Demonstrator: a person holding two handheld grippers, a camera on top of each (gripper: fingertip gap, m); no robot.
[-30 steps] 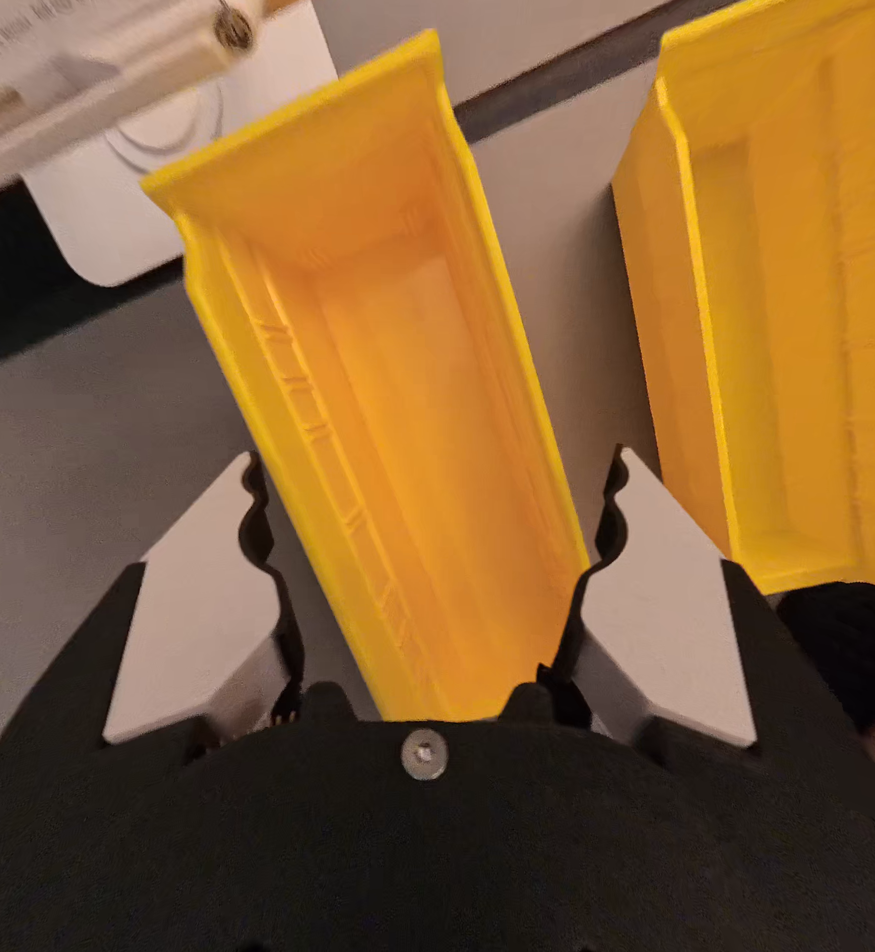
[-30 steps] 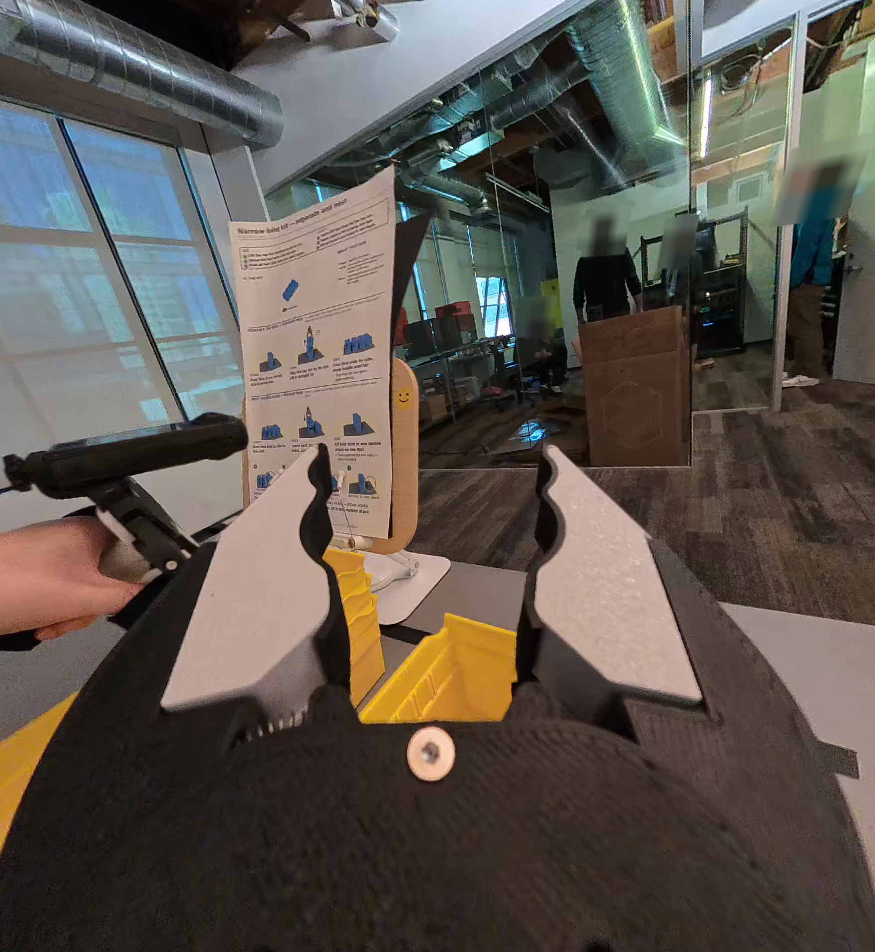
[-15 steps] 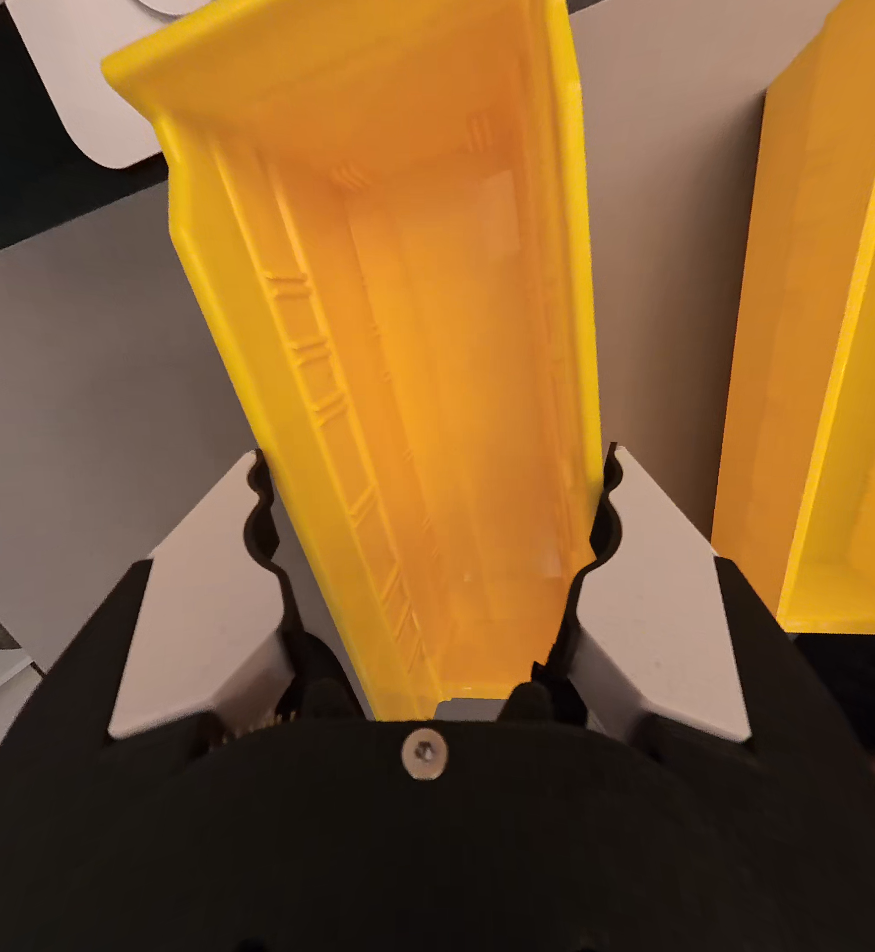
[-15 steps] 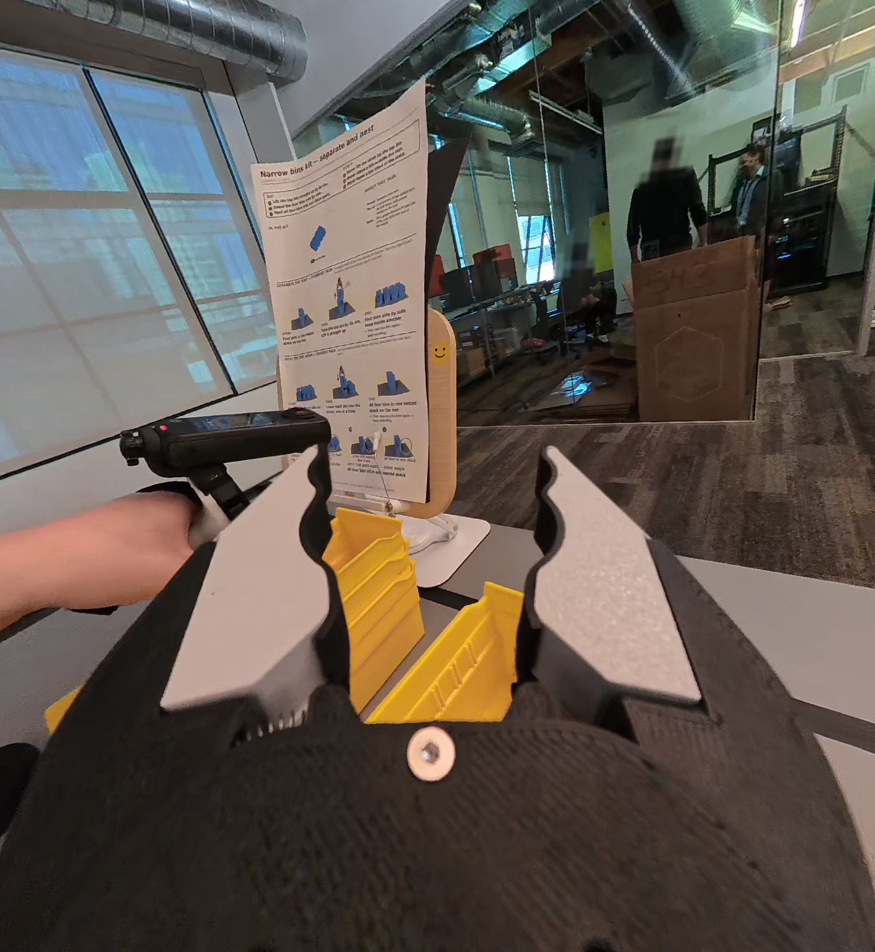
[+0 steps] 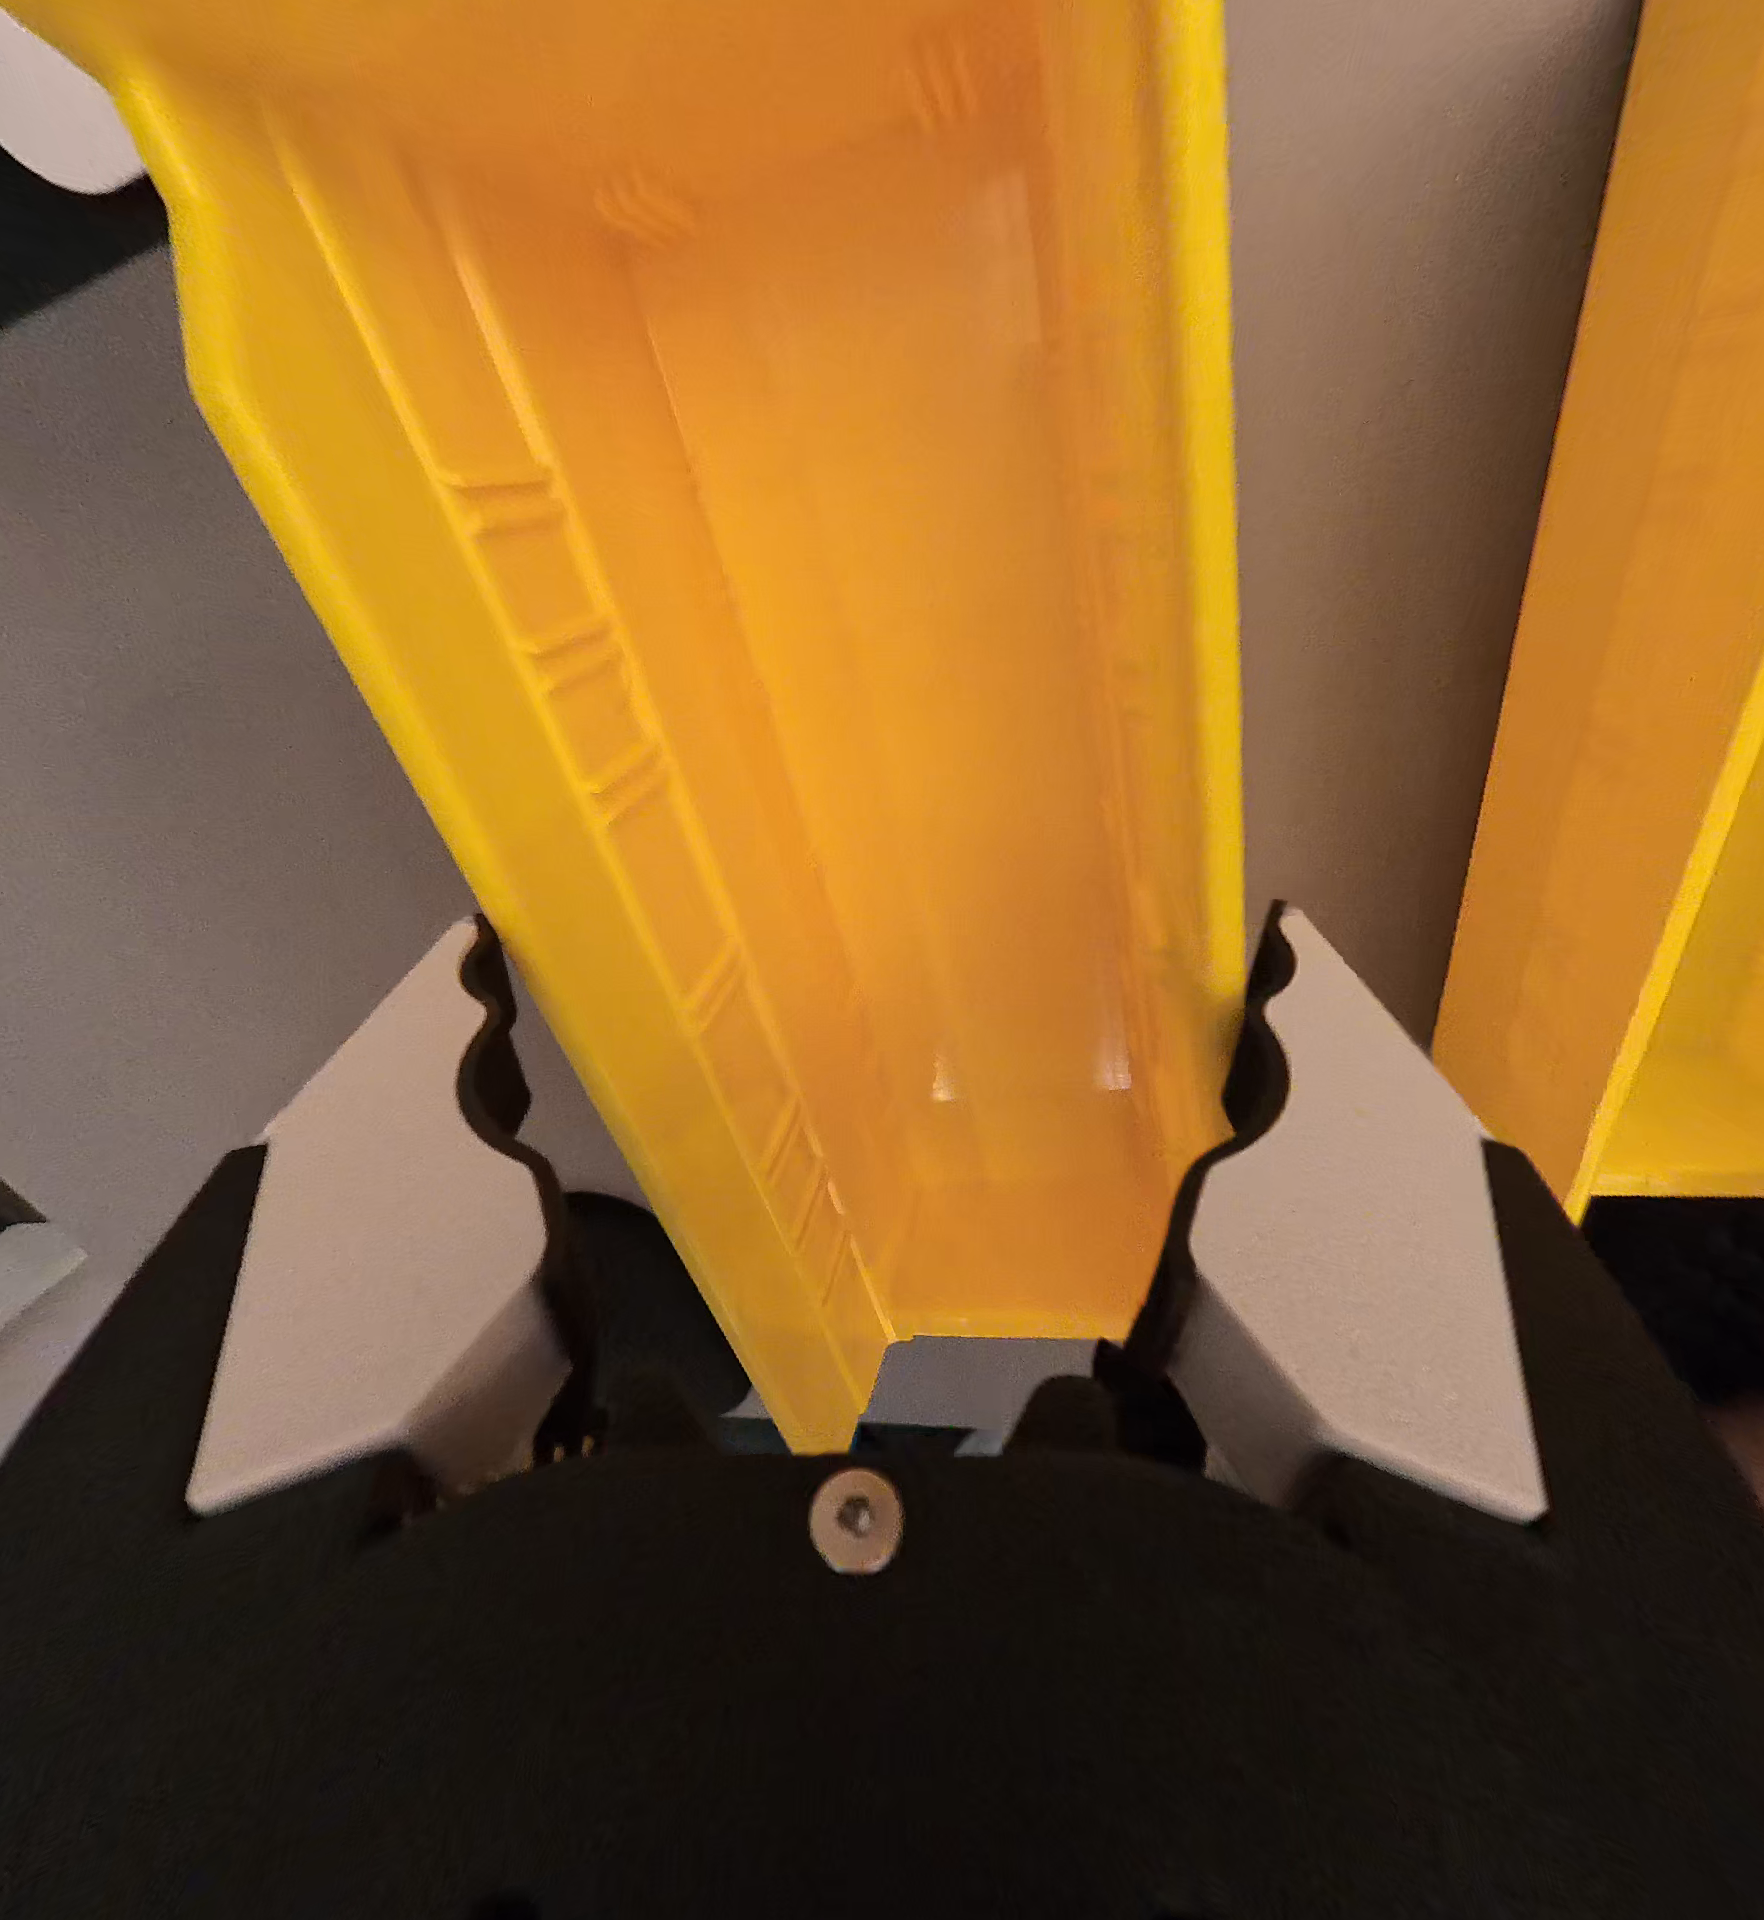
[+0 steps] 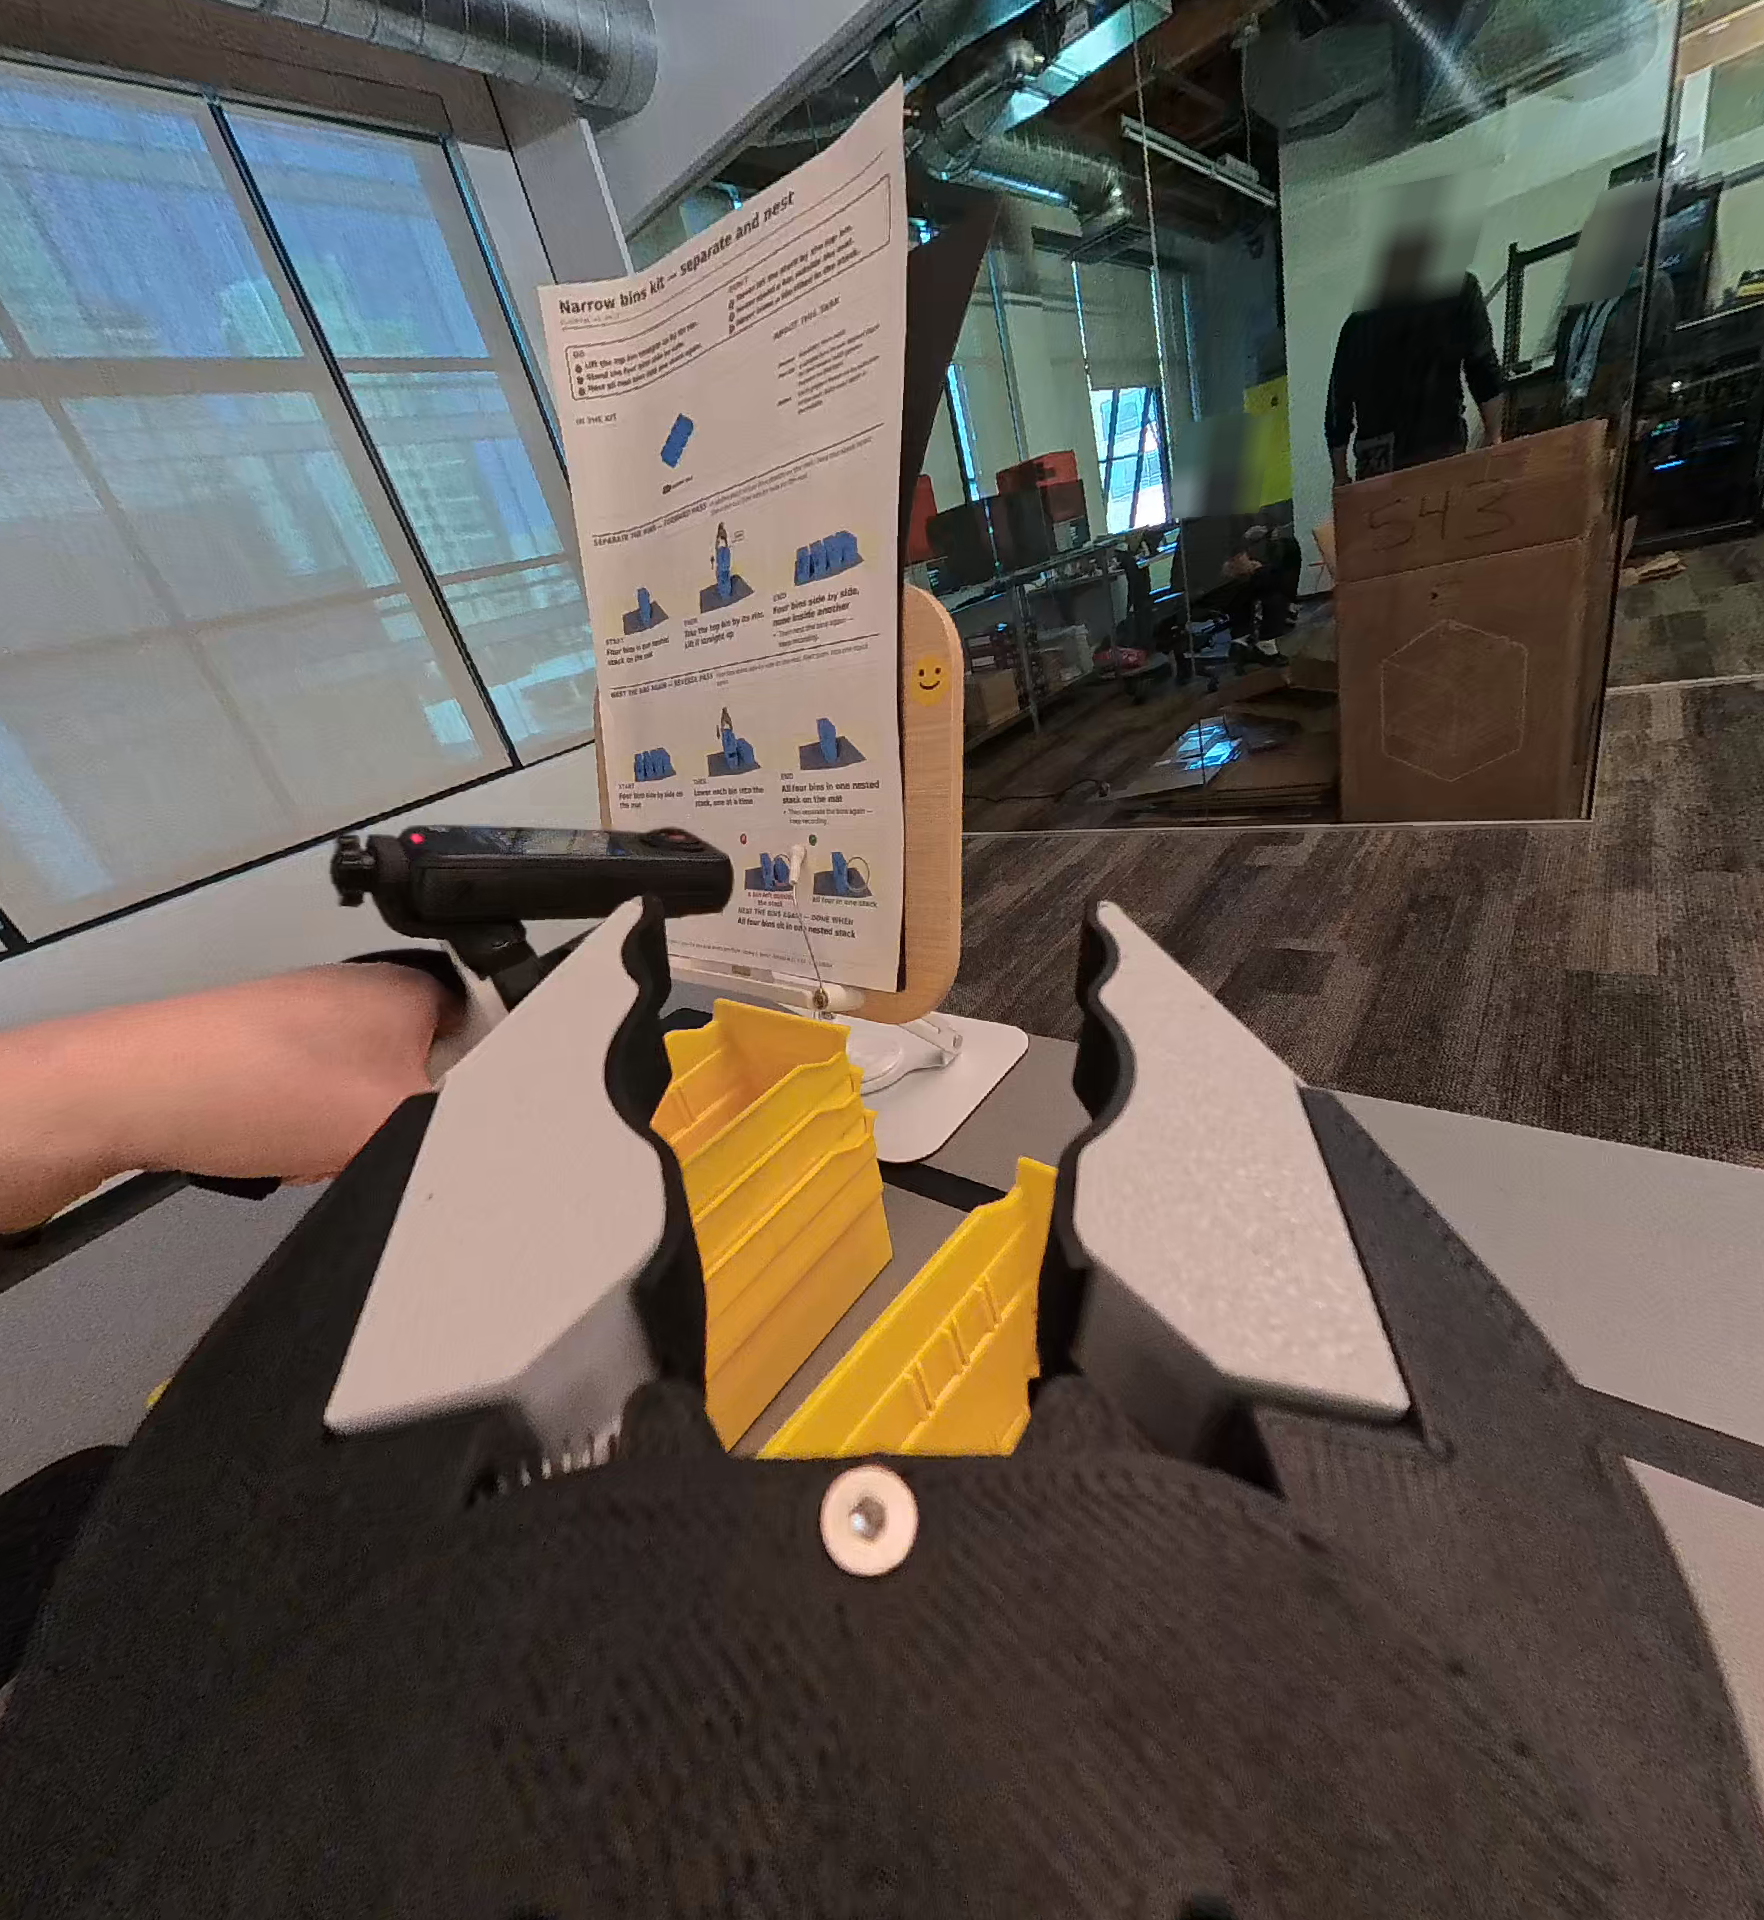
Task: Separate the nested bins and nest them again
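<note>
In the left wrist view a long yellow bin point(image 5: 857, 623) lies lengthwise between the fingers of my left gripper point(image 5: 873, 987), with its near end deep in the jaws. The right pad point(image 5: 1262, 1039) is against its right rim. The left pad point(image 5: 493, 1060) stands off its left wall, so the jaws straddle it without clamping. A second yellow bin point(image 5: 1688, 623) stands to the right. My right gripper point(image 6: 873, 997) is open and empty above the table. Between its fingers, farther off, I see a nested yellow stack point(image 6: 774, 1174) and a single yellow bin point(image 6: 940, 1340). A hand point(image 6: 182, 1081) holds the left gripper at the left.
An instruction sheet on a wooden stand point(image 6: 753, 540) with a white base point(image 6: 940, 1091) stands behind the bins on the grey table point(image 6: 1584, 1247). The base's corner shows in the left wrist view point(image 5: 36, 114). Beyond are a glass wall, a cardboard box point(image 6: 1460, 623) and people.
My left gripper has slid farther along the yellow bin, which now fills more of its view, and its jaws have widened a little. My right gripper has tipped down, so more of the bins shows.
</note>
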